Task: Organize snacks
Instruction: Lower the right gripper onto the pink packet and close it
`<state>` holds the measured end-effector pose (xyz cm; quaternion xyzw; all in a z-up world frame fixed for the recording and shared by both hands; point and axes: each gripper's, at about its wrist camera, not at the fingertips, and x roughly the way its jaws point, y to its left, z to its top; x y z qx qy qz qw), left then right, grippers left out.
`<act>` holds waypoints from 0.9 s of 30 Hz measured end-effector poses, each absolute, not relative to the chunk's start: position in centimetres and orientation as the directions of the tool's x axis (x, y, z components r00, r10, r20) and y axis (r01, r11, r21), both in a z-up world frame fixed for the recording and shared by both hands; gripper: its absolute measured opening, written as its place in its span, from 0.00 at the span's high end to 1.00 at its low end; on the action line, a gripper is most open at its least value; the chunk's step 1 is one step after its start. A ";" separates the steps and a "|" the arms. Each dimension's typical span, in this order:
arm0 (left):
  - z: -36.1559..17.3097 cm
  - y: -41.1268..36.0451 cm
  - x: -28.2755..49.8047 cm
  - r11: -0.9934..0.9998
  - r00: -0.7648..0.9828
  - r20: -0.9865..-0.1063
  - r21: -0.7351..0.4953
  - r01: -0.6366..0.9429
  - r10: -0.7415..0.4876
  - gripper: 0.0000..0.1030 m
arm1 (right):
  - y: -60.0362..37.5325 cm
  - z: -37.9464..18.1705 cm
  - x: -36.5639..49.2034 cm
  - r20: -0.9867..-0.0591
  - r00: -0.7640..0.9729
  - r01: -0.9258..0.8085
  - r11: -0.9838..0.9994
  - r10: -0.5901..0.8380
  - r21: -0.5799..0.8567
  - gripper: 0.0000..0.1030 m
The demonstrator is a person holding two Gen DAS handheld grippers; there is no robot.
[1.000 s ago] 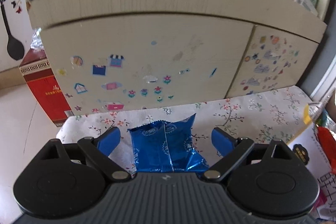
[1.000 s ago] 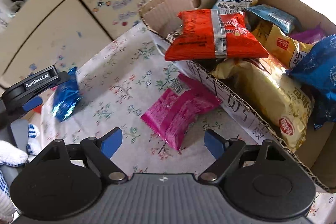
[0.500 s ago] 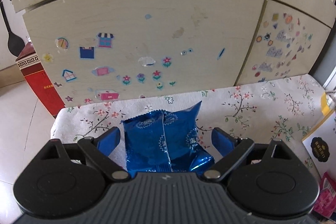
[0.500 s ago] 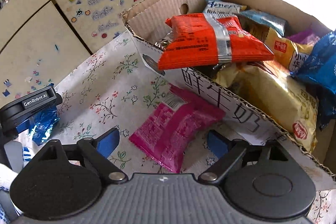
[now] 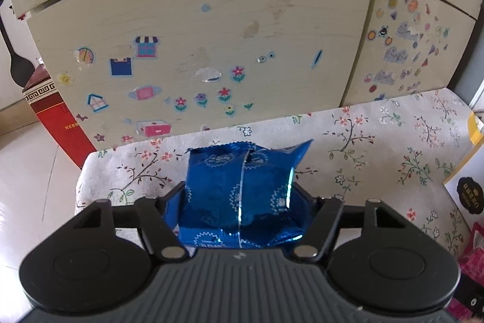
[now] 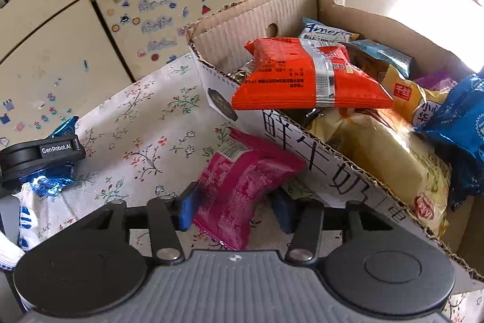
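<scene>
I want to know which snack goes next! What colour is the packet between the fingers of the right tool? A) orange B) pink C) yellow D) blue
B: in the right wrist view the right tool has its fingers closed in on the pink packet lying on the flowered cloth beside the cardboard box.

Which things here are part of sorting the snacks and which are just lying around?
Part of the job:
left gripper, shut on the blue snack packet
right gripper, shut on the pink snack packet
cardboard box of snacks
orange snack packet

Lying about:
floral tablecloth
stickered cabinet
red carton
</scene>
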<state>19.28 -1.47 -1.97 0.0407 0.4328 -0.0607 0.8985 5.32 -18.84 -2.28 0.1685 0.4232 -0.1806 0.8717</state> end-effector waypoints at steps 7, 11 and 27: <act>-1.3 -0.9 18.4 0.986 0.616 -0.784 0.024 0.162 -0.082 0.37 | -18.0 -2.0 5.5 -0.799 0.596 0.367 0.913 -0.083 0.179 0.52; -0.8 -0.6 17.7 0.985 0.615 -0.782 0.013 0.172 -0.097 0.37 | -17.3 -1.8 5.8 -0.800 0.599 0.298 0.932 -0.013 0.207 0.54; 0.5 0.6 14.0 0.974 0.588 -0.789 -0.059 0.217 -0.179 0.38 | -17.6 -1.0 5.1 -0.803 0.581 0.189 0.938 0.133 0.292 0.58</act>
